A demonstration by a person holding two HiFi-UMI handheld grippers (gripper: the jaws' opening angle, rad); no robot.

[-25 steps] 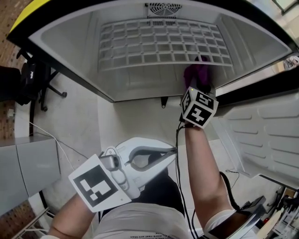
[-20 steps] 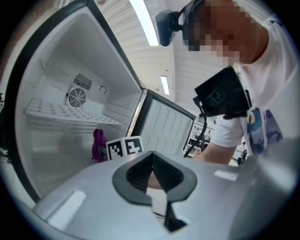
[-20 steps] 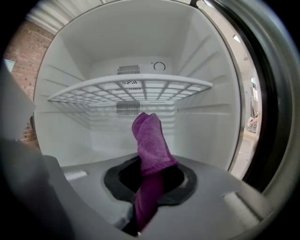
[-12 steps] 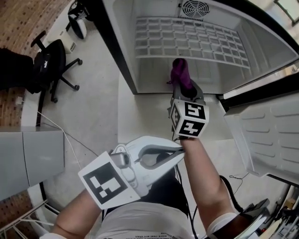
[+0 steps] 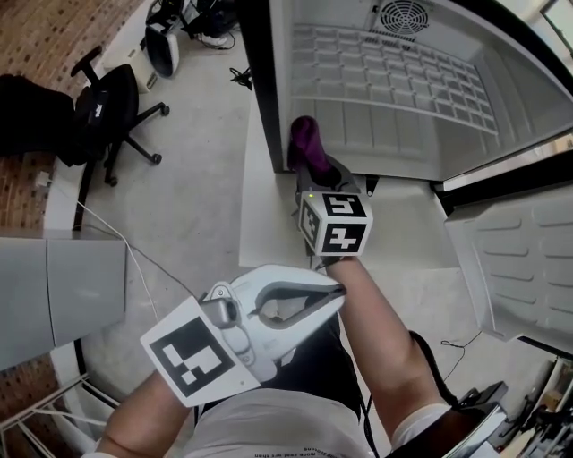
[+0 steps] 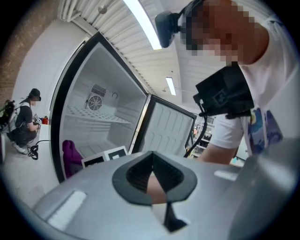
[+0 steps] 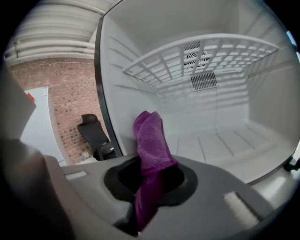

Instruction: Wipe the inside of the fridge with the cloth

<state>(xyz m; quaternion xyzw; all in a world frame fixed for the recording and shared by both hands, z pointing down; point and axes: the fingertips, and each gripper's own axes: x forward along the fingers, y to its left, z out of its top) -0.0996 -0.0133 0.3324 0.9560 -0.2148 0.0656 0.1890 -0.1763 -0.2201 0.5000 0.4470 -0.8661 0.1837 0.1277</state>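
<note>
1. Pale floor (image 5: 197,197) and a brick wall (image 5: 36,54) are filling the head view's left, with a black office chair (image 5: 107,103) standing there. The fridge (image 5: 403,148) is standing open, with a wire shelf (image 5: 403,76) and fan grille (image 5: 400,16) inside and the door (image 5: 519,259) swung right. The right gripper (image 5: 313,168) is pinching the purple cloth (image 5: 304,143) at the cabinet's lower left front corner. The left gripper (image 5: 333,293) is hanging near the person's waist, tips pressed together.
2. Left gripper view: the jaws are meeting with nothing between them. Only this view is showing ceiling lights (image 6: 143,23) and a crouching person (image 6: 23,124) beside the fridge.
3. Right gripper view: only here is the cloth showing clamped between the jaws, standing up past them. A slotted vent (image 7: 203,80) is showing below the shelf.
</note>
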